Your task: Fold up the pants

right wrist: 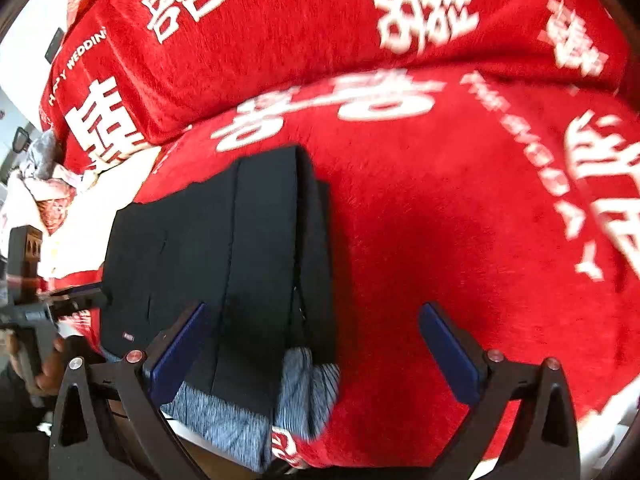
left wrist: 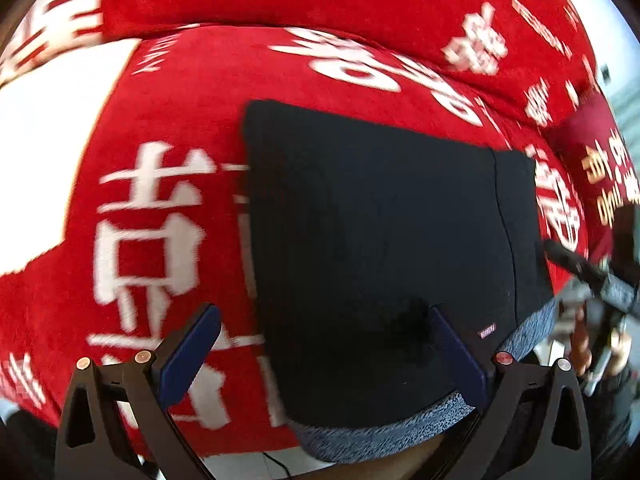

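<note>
Since the black pants (left wrist: 376, 248) already lie folded in a neat stack on the red blanket (left wrist: 168, 128), we hold the left gripper (left wrist: 324, 360) and right gripper (right wrist: 316, 360) spread apart, gripping nothing.

Black tool (left wrist: 326, 352), blue pads (left wrist: 188, 354)

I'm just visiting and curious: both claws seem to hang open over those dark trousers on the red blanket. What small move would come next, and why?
Probably a short reach down to close the right gripper on the grey waistband end of the folded black pants. Both it and the left gripper are open and hold nothing, and the pants lie as a long strip on the red plush blanket with white lettering, so another fold seems likely.
</note>
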Demonstrator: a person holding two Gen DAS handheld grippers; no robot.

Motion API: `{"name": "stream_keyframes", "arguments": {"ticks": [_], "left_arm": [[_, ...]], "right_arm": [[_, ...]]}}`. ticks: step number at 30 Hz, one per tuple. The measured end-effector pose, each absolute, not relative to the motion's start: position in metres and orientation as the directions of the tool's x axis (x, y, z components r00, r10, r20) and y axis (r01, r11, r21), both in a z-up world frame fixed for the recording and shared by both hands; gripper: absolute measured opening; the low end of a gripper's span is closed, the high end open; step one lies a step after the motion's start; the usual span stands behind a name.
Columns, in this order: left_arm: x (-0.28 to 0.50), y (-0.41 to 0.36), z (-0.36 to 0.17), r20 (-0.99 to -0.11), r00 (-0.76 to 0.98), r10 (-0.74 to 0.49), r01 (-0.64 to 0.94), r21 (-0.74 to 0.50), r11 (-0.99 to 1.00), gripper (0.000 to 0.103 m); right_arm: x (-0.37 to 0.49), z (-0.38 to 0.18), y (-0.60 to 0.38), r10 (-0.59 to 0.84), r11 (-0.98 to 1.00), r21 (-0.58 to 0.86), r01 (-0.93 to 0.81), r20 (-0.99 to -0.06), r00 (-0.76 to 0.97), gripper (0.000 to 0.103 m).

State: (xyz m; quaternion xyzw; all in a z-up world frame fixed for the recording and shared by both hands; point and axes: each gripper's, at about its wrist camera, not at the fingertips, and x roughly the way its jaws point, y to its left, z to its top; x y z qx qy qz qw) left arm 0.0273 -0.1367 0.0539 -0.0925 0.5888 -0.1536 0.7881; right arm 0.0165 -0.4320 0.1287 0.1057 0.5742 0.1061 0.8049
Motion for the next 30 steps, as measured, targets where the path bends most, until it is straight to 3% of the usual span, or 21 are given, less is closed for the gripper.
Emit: {"name": "stream_keyframes", "arguments": {"ticks": [6,10,12,14,16,19,23,30], "left_arm": [[0.039,-0.147,0.039,-0.881,0.239,-0.408,0.118,-0.391,0.913,0.103],[0.043,-0.154,0.04,-0.888,0.253,-0.384,0.109,-0.369,0.923,0.103],[0.039,-0.154,0.046,-0.881,0.273,-0.387,0.147,-0.359,0.922,0.094],[0.034,-0.154,0.055,-0.875,0.289,-0.388,0.18,-0.349,0.92,0.074],[0.032,-0.159,0.062,-0.879,0.301,-0.369,0.212,-0.316,0.925,0.07],[0.034,-0.159,0.065,-0.887,0.302,-0.349,0.198,-0.3,0.933,0.064],[0.033,-0.155,0.074,-0.883,0.306,-0.355,0.191,-0.308,0.932,0.05],[0.032,-0.147,0.083,-0.885,0.294,-0.362,0.181,-0.32,0.93,0.046]], "right_arm": [[0.03,0.096,-0.421,0.446,0.892,0.449,-0.053,-0.855,0.265,0.103],[0.032,0.096,-0.381,0.356,0.933,0.327,-0.151,-0.902,0.246,0.103],[0.032,0.1,-0.383,0.359,0.933,0.336,-0.128,-0.899,0.25,0.097],[0.027,0.109,-0.392,0.37,0.929,0.355,-0.104,-0.887,0.275,0.085],[0.022,0.118,-0.396,0.38,0.925,0.367,-0.099,-0.877,0.295,0.073],[0.017,0.13,-0.383,0.347,0.938,0.33,-0.11,-0.88,0.324,0.065],[0.015,0.146,-0.368,0.335,0.942,0.311,-0.123,-0.875,0.35,0.059],[0.008,0.175,-0.347,0.319,0.948,0.289,-0.134,-0.87,0.376,0.049]]}}
